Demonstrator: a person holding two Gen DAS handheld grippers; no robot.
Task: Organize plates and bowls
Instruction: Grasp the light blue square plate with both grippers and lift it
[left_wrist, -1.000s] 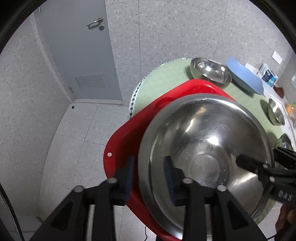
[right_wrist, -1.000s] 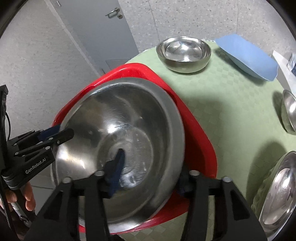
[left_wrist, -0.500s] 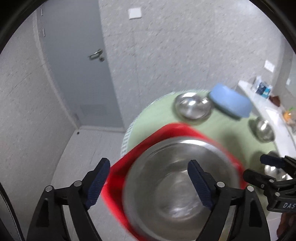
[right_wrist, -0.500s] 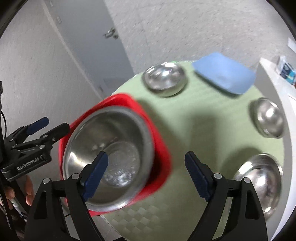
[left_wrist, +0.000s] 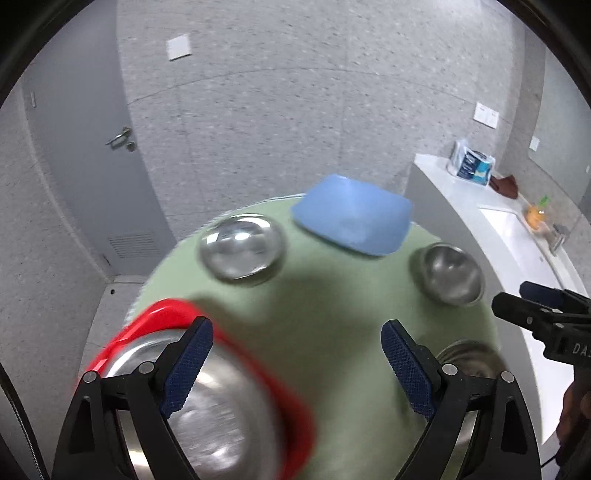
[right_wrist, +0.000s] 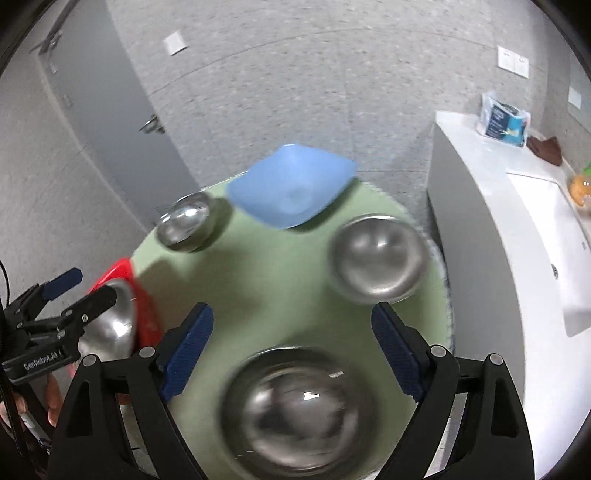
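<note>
A large steel bowl (left_wrist: 221, 417) sits in a red plate (left_wrist: 162, 314) at the near left of the round green table (left_wrist: 332, 302). My left gripper (left_wrist: 295, 365) is open and empty above the table, right of that bowl. My right gripper (right_wrist: 291, 350) is open and empty above another large steel bowl (right_wrist: 299, 406). Two smaller steel bowls (right_wrist: 184, 221) (right_wrist: 376, 258) and a blue square plate (right_wrist: 291, 188) stand farther back. The blue plate (left_wrist: 351, 221) and both small bowls (left_wrist: 242, 247) (left_wrist: 448, 273) also show in the left wrist view.
A white counter with a sink (right_wrist: 535, 221) runs along the right, with a tissue pack (right_wrist: 506, 118) and an orange item on it. A grey door (left_wrist: 85, 166) is at the left. The table's edge drops to a tiled floor.
Both grippers let go of the large steel bowl in the red plate, opened wide and pulled up and to the right. The right gripper now hangs over a different large bowl.
</note>
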